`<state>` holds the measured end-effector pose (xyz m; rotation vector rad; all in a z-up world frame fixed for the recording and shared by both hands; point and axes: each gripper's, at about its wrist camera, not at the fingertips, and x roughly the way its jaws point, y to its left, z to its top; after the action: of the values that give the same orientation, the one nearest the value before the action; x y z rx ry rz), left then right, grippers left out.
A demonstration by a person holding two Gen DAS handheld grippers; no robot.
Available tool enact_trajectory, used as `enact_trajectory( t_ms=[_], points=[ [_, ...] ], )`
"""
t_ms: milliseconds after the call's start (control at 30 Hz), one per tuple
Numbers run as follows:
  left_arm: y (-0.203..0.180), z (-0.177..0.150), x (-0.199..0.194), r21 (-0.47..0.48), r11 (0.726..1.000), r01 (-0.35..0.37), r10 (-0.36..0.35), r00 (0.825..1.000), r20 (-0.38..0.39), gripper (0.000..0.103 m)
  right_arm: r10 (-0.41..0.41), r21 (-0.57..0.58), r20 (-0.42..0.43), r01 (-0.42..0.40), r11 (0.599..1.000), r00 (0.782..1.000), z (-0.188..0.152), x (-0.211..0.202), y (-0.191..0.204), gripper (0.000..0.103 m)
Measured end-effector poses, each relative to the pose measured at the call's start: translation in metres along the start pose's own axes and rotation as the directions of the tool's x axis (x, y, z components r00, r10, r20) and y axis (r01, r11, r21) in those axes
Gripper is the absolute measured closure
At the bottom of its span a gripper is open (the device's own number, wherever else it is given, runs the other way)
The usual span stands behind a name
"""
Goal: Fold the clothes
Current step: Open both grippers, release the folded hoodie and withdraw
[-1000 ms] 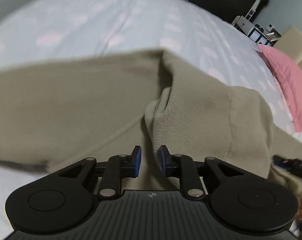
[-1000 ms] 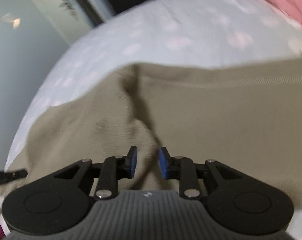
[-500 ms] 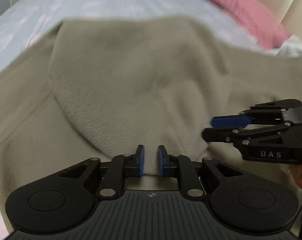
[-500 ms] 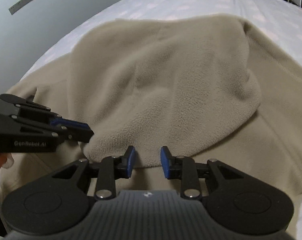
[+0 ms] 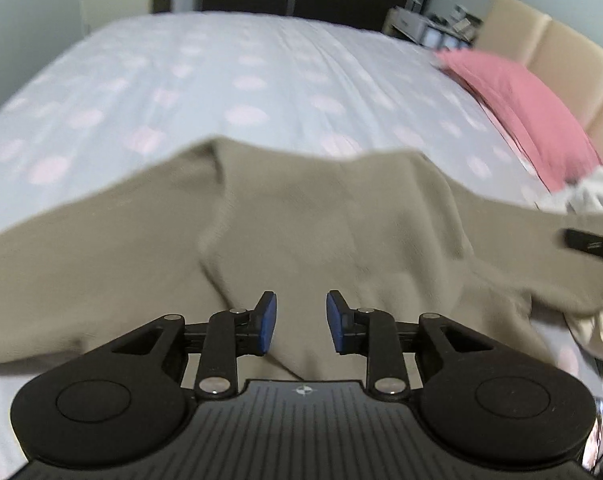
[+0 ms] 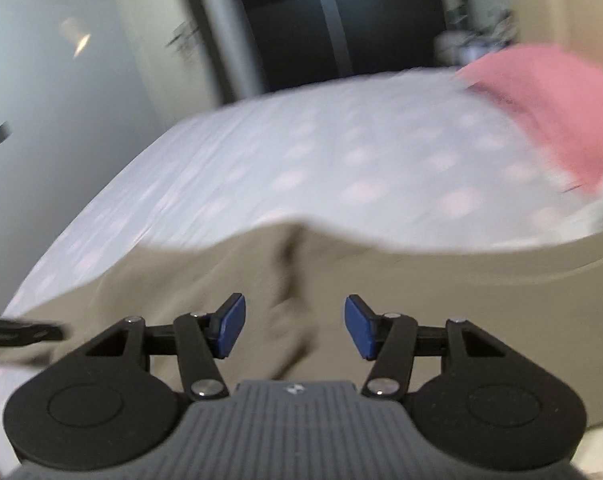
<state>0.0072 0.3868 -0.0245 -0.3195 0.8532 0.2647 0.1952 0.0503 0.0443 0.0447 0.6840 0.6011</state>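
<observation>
A beige fleece garment [image 5: 341, 220] lies spread on the dotted bed sheet [image 5: 261, 80], with a folded layer on top. My left gripper [image 5: 301, 322] hovers above its near part; its jaws are opening, and the blue pads touch no fabric. In the right wrist view the same garment [image 6: 421, 292] fills the lower half. My right gripper [image 6: 295, 326] hangs over it with jaws opening wide and nothing pressed between them. One finger of the right gripper [image 5: 589, 246] shows at the right edge of the left wrist view, and the left gripper's fingers [image 6: 17, 330] show at the left edge of the right wrist view.
A pink pillow [image 5: 517, 108] rests against a beige headboard [image 5: 561, 48] at the right. A crumpled white cloth [image 5: 593, 194] lies beside the garment. Bare sheet [image 6: 321, 160] stretches beyond the garment toward a dark wardrobe [image 6: 341, 20].
Both grippers let go of the folded fleece edge, widened their jaws, and rose and drew back from the garment. They were side by side half a second ago and are now farther apart.
</observation>
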Motion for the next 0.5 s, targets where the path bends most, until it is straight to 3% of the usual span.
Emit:
enact_trajectory(
  t_ms=[133, 200, 267, 433, 500],
  points=[
    [0.013, 0.010, -0.025, -0.061, 0.998, -0.029, 0.032, 0.998, 0.053, 0.064, -0.198, 0.080, 0.110, 0.190, 0.979, 0.974, 0.013, -0.063, -0.056, 0.043],
    [0.018, 0.013, -0.035, -0.079, 0.996, -0.034, 0.040, 0.997, 0.071, 0.063, -0.253, 0.114, 0.152, 0.238, 0.965, 0.955, 0.017, -0.099, -0.079, 0.028],
    [0.019, 0.014, -0.042, -0.086, 0.996, -0.034, 0.042, 0.995, 0.086, 0.063, -0.321, 0.107, 0.192, 0.306, 0.946, 0.927, 0.018, -0.133, -0.099, 0.019],
    [0.019, 0.014, -0.051, -0.080, 0.996, -0.038, 0.046, 0.994, 0.095, 0.063, -0.494, 0.119, 0.216, 0.479, 0.870, 0.843, 0.028, -0.198, -0.150, 0.008],
    [0.016, 0.013, -0.051, -0.074, 0.996, -0.041, 0.048, 0.994, 0.094, 0.063, -0.517, 0.137, 0.175, 0.499, 0.855, 0.838, 0.031, -0.207, -0.174, 0.008]
  ],
)
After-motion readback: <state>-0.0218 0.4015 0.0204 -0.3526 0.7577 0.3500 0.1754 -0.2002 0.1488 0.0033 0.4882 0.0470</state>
